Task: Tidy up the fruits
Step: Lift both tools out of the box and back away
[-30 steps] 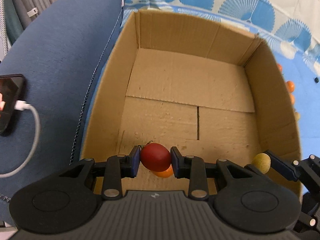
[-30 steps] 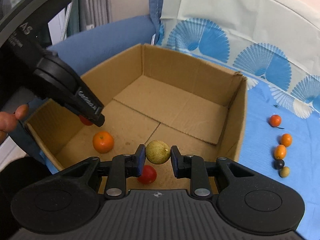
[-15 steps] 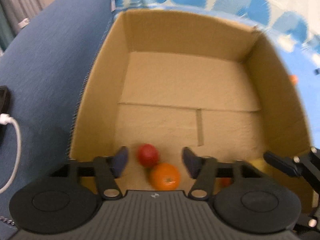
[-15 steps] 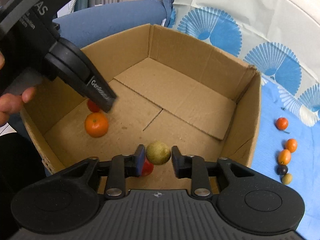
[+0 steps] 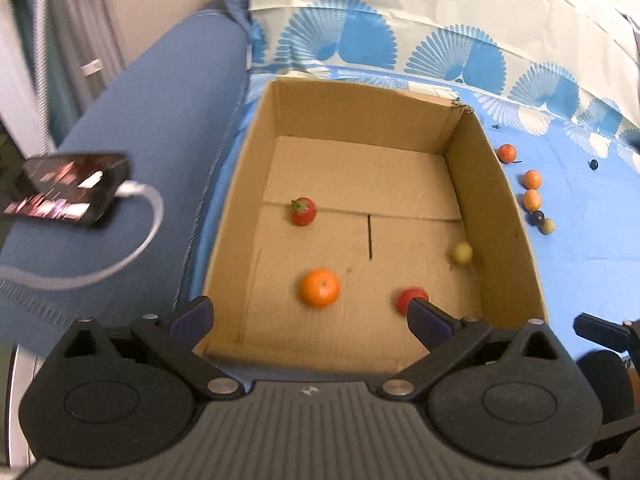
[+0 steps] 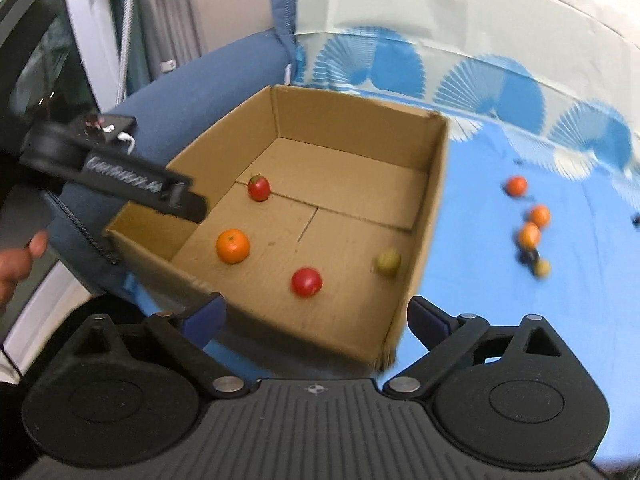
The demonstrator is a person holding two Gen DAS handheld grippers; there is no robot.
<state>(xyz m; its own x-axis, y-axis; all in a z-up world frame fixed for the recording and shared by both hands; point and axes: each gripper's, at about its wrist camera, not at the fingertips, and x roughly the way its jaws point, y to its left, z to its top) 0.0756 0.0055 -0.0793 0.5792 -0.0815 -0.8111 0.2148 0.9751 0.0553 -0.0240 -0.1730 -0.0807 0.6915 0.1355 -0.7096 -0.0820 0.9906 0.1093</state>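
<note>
An open cardboard box (image 5: 516, 216) (image 6: 434, 200) holds several fruits: a red tomato with a green stem (image 5: 303, 211) (image 6: 259, 187), an orange (image 5: 319, 287) (image 6: 233, 246), a second red tomato (image 5: 408, 297) (image 6: 306, 282) and a yellow-green fruit (image 5: 461, 253) (image 6: 387, 262). My left gripper (image 5: 310, 314) is open and empty above the box's near edge. My right gripper (image 6: 316, 316) is open and empty above the box's near right corner. More small fruits (image 5: 532, 199) (image 6: 530, 235) lie in a row on the blue cloth right of the box.
A blue sofa arm (image 5: 152, 128) runs along the left of the box, with a phone (image 5: 68, 186) on a white cable on it. The left gripper's finger (image 6: 144, 192) reaches over the box's left wall in the right wrist view. A patterned cloth (image 5: 580, 280) covers the surface.
Both grippers opened and let go: the left dropped its red tomato, the right its yellow-green fruit, both now in the box. Both grippers pulled up and back from the box.
</note>
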